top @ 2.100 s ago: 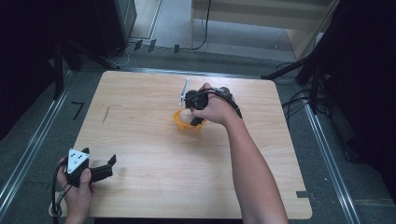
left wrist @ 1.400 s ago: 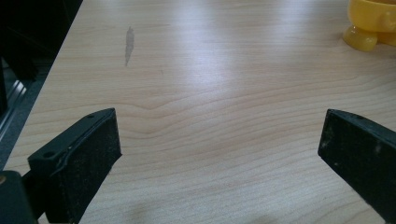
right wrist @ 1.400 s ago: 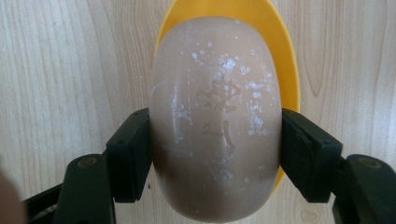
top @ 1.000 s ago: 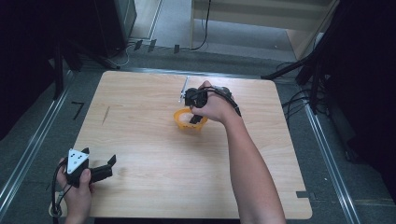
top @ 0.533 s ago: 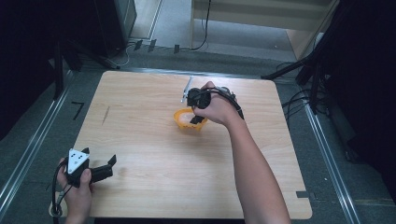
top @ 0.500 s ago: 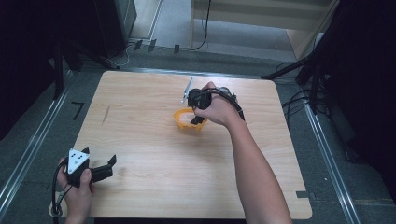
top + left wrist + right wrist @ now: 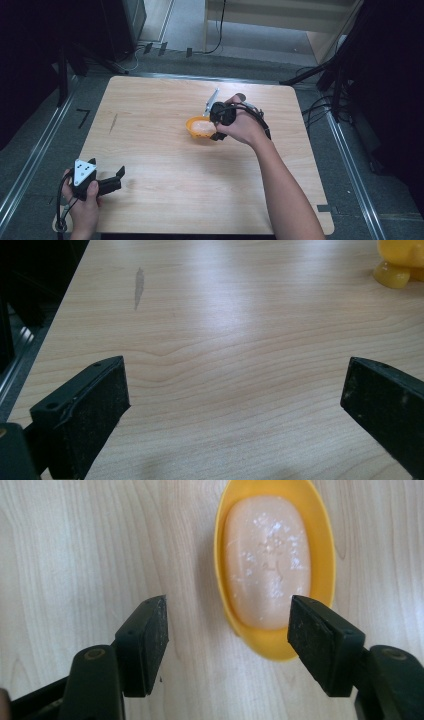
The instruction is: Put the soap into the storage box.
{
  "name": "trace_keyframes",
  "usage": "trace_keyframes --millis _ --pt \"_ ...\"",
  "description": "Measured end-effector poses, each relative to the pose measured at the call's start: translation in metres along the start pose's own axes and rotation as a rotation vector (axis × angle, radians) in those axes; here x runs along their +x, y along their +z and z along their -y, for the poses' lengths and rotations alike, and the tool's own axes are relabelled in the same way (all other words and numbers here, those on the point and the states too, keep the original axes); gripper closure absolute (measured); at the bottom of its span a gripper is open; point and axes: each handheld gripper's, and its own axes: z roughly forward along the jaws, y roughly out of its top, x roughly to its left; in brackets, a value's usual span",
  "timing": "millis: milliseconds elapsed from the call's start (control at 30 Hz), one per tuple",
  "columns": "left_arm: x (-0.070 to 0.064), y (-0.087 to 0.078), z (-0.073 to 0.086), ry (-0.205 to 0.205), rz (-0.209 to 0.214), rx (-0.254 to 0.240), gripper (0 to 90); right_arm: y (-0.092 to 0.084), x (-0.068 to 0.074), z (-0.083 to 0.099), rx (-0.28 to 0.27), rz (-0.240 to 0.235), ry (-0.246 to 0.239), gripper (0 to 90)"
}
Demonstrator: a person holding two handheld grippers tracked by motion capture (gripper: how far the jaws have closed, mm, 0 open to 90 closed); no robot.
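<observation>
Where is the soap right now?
The soap lies in the yellow dish near the middle of the table in the high view, right beside the right gripper, whose open jaws hover above the dish's near end.

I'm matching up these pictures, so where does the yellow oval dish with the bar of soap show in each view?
High view: yellow oval dish at table centre, just left of the right gripper.
Left gripper view: top right corner, cut by the edge.
Right gripper view: upper centre-right, above the open jaws.
Shared landmark: the light wooden tabletop.

Black two-jawed tool [image 7: 116,179] bears a grey triangular plate.
</observation>
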Motion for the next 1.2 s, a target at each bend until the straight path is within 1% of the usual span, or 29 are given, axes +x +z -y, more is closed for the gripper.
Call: trace_keyframes --millis 100,167,200,233,267,300,333,467,567,633,667,733,800,900,933,1033,1067,1100,1167,1200 --pt "0.000 0.000 0.000 0.002 0.000 0.002 0.0 0.000 0.003 0.005 -0.003 -0.005 0.003 32.9" --pt "-0.001 0.000 0.000 0.003 0.000 0.002 0.0 0.000 0.008 0.010 -0.002 -0.005 0.009 32.9" --pt "-0.001 0.001 0.000 0.005 0.001 0.002 0.0 0.000 0.010 0.013 -0.006 0.000 0.002 32.9" --pt "-0.001 0.001 0.000 0.005 0.000 0.003 0.0 -0.001 0.013 0.015 0.000 0.004 0.010 32.9" --pt "-0.001 0.001 0.000 0.009 -0.002 0.002 0.0 0.000 0.014 0.017 -0.004 0.007 0.005 32.9" --pt "-0.001 0.001 0.000 0.012 -0.002 0.005 0.0 -0.001 0.018 0.021 0.003 0.008 0.016 33.0" --pt "-0.001 0.001 0.000 0.013 -0.002 0.005 0.0 -0.001 0.019 0.023 0.000 0.013 0.009 33.0" --pt "-0.002 0.001 0.000 0.013 -0.004 0.006 0.0 -0.001 0.025 0.034 0.003 0.006 0.027 33.0" --pt "-0.002 0.001 0.000 0.016 -0.003 0.009 0.0 0.000 0.031 0.043 0.003 0.012 0.042 33.0" --pt "-0.002 0.001 0.000 0.019 -0.003 0.008 0.0 0.000 0.033 0.048 -0.010 0.012 0.044 33.0" --pt "-0.002 0.001 0.000 0.018 -0.004 0.008 0.0 0.000 0.035 0.050 -0.009 0.010 0.058 33.0" --pt "-0.002 0.001 0.000 0.019 -0.003 0.008 0.0 0.002 0.038 0.057 -0.029 0.012 0.054 33.0" --pt "-0.002 0.001 0.000 0.019 -0.003 0.008 0.0 0.003 0.044 0.064 -0.037 0.009 0.080 33.0" --pt "-0.003 0.001 0.000 0.021 -0.005 0.006 0.0 0.005 0.047 0.069 -0.045 0.015 0.076 33.0" --pt "-0.003 0.001 0.000 0.020 -0.007 0.005 0.0 0.005 0.050 0.073 -0.048 0.019 0.086 33.0" --pt "-0.003 0.001 0.000 0.022 -0.008 0.005 0.0 0.005 0.054 0.082 -0.062 0.012 0.102 33.0" --pt "-0.003 0.001 0.000 0.023 -0.008 0.005 0.0 0.005 0.056 0.087 -0.078 0.016 0.107 33.0" --pt "-0.003 0.001 0.000 0.022 -0.009 0.005 0.0 0.005 0.058 0.090 -0.082 0.013 0.121 33.0" --pt "-0.003 0.001 0.000 0.024 -0.009 0.005 0.0 0.006 0.061 0.098 -0.105 0.010 0.134 32.9" --pt "-0.003 0.001 0.000 0.025 -0.010 0.006 0.0 0.008 0.064 0.106 -0.125 0.011 0.151 32.4"
